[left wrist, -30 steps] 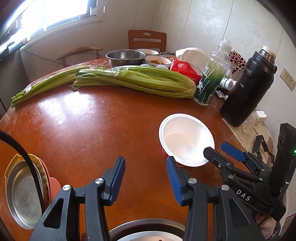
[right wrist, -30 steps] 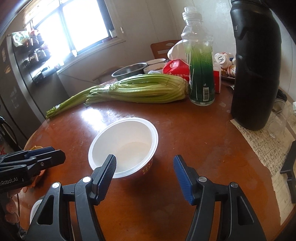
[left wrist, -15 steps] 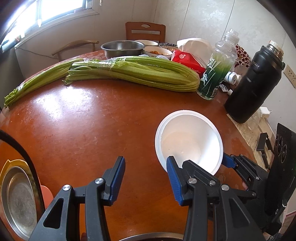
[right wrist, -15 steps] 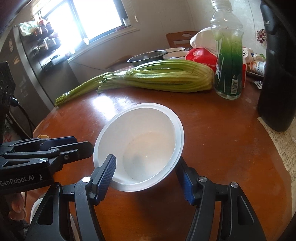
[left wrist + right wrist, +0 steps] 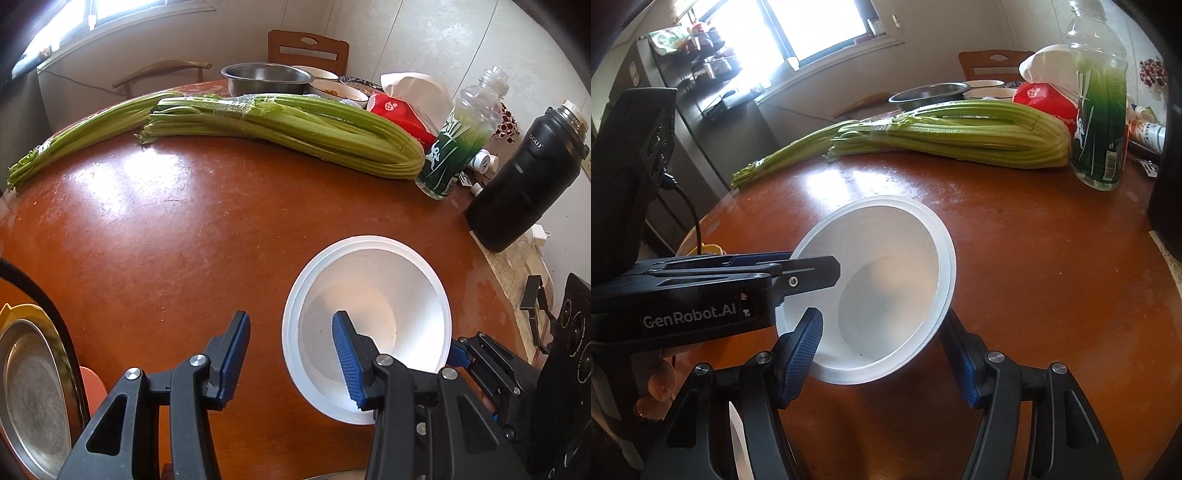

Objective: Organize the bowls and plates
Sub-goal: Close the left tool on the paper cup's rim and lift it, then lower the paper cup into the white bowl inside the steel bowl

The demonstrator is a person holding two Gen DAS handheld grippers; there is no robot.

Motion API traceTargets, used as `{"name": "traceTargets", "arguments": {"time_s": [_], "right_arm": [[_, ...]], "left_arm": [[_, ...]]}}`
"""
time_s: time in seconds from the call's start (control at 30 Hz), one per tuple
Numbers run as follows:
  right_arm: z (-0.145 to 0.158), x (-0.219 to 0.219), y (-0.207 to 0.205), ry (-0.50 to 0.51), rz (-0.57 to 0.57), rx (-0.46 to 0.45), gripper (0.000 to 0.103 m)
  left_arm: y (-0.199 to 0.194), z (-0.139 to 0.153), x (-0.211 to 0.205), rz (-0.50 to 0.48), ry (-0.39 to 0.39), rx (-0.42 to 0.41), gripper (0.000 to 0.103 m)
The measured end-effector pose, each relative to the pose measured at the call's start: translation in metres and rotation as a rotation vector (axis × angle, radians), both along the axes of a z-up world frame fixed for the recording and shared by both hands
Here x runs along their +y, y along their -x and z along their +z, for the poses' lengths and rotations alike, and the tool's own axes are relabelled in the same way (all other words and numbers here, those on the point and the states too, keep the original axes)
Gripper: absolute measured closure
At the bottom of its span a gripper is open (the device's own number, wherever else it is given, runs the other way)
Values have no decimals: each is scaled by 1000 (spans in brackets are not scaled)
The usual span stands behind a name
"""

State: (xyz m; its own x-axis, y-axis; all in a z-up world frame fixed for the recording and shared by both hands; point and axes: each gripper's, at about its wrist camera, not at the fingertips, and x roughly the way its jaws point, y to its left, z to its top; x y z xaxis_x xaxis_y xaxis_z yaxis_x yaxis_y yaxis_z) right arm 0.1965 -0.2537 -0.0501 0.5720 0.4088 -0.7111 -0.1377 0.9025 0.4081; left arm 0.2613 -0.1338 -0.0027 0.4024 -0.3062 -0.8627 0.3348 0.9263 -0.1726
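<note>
A white foam bowl (image 5: 886, 266) hangs tilted over the brown round table (image 5: 147, 240), its mouth turned towards the right wrist camera. My right gripper (image 5: 882, 325) is shut on it, one blue pad at each side of its wall. The right gripper (image 5: 461, 350) also shows behind the bowl (image 5: 388, 288) in the left wrist view. My left gripper (image 5: 290, 321) is open at the bowl's near rim. One of its fingers reaches over the inside, the other stays outside, and neither pad presses. From the right wrist view the left gripper (image 5: 812, 267) comes in from the left.
A metal plate (image 5: 33, 387) on a yellow one lies at the table's left edge. At the back are celery bundles (image 5: 295, 125), a steel bowl (image 5: 266, 77), a red tissue pack (image 5: 399, 110), a green bottle (image 5: 458, 140) and a black flask (image 5: 524, 177).
The right gripper closed in around the bowl and tipped it up off the table. The left gripper sank and slid right until its fingers straddle the bowl's rim.
</note>
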Motion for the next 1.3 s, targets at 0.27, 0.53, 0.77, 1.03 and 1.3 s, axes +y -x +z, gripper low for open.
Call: {"name": "traceTargets", "arguments": {"time_s": [0.27, 0.53, 0.77, 1.03, 1.3], "right_arm": [[6, 12, 0, 28, 19, -5, 35], [32, 13, 13, 31, 25, -53, 35], [64, 24, 40, 25, 48, -120, 35], [90, 44, 75, 33, 88, -178, 35], [94, 61, 108, 33, 133, -180, 35]], "left_arm": [[-1, -6, -3, -45, 49, 48, 57], [14, 21, 10, -45, 112, 2, 57], [47, 51, 25, -38, 108, -67, 57], [93, 79, 48, -9, 100, -142, 57], [131, 82, 67, 21, 106, -162, 57]]}}
